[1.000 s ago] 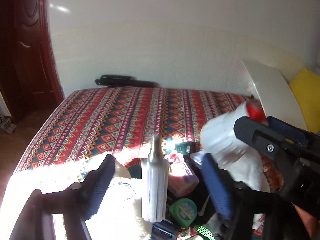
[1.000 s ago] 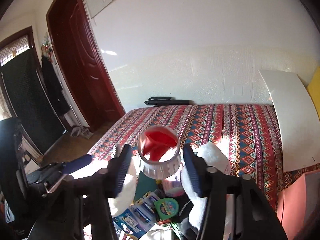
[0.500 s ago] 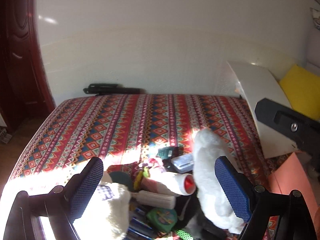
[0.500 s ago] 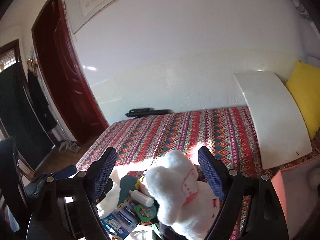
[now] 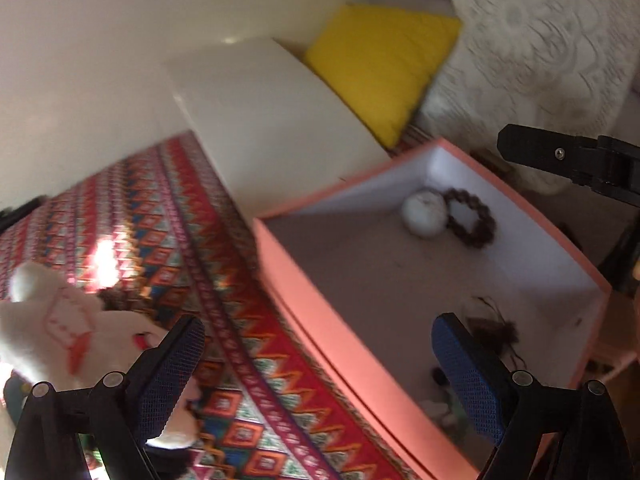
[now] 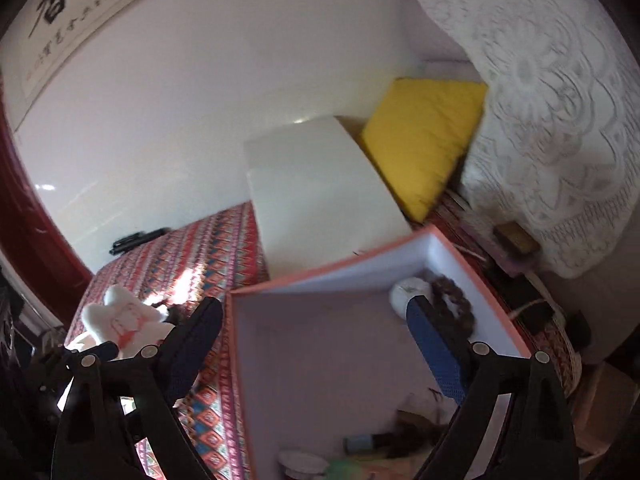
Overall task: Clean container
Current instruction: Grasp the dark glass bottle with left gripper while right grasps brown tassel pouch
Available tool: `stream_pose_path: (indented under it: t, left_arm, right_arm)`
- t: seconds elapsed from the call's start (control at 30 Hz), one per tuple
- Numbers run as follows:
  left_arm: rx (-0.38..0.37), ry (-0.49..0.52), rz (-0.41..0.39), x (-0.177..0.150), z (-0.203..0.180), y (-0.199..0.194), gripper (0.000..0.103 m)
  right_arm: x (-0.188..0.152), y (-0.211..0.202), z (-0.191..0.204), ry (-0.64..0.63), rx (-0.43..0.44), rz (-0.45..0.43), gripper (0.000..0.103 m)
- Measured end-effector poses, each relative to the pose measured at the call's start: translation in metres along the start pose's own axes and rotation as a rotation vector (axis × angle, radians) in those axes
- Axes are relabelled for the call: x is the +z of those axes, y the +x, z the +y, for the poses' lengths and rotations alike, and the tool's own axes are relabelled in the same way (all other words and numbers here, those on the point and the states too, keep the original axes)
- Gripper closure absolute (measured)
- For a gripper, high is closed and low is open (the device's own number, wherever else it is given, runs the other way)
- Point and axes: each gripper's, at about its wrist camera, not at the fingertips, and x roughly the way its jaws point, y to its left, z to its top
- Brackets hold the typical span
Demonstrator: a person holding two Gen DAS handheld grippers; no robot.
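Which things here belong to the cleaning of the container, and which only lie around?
Belonging to the job:
- open pink cardboard box
- white round ball inside it
- dark beaded bracelet inside it
- both open grippers

Only lying around:
- yellow square cushion
- white plush toy
- white flat board

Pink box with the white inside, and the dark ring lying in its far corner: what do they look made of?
The pink open-topped box looks like matte paperboard: thin, straight walls, crisp folded corners and a dull white lining without shine. The dark beaded ring appears to be a bracelet of round brown beads, possibly wood or seed; blur leaves that open. It lies beside a white ball.
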Motion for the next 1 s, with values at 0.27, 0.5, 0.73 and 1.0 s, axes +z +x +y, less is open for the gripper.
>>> stream_pose_path:
  t: [0.27,0.5,0.73,1.0]
  left_arm:
    - [-0.227,0.39,0.442,-0.008,-0.124,0.106,0.008]
    - [-0.306,0.52,0.795,-0.04,-0.156,0.195,0.014]
    - [-0.072,0.391,0.747,-0.007,-0.121,0.232,0.011]
    - [-0.063,0.358,0.745,0.007,-0.11,0.225,0.024]
  right_arm:
    - [-0.054,0.03,-0.128,0.191,-0.034,0.193,0.038]
    - [-0.053,0.028,-0.156,0.244,0.009,0.175,0.038]
    - [-0.052,0.041,-0.161,0.233,0.007,0.179,0.038]
    - [-0.074,0.083,-0.098,-0.055,0.045,0.433,0.034]
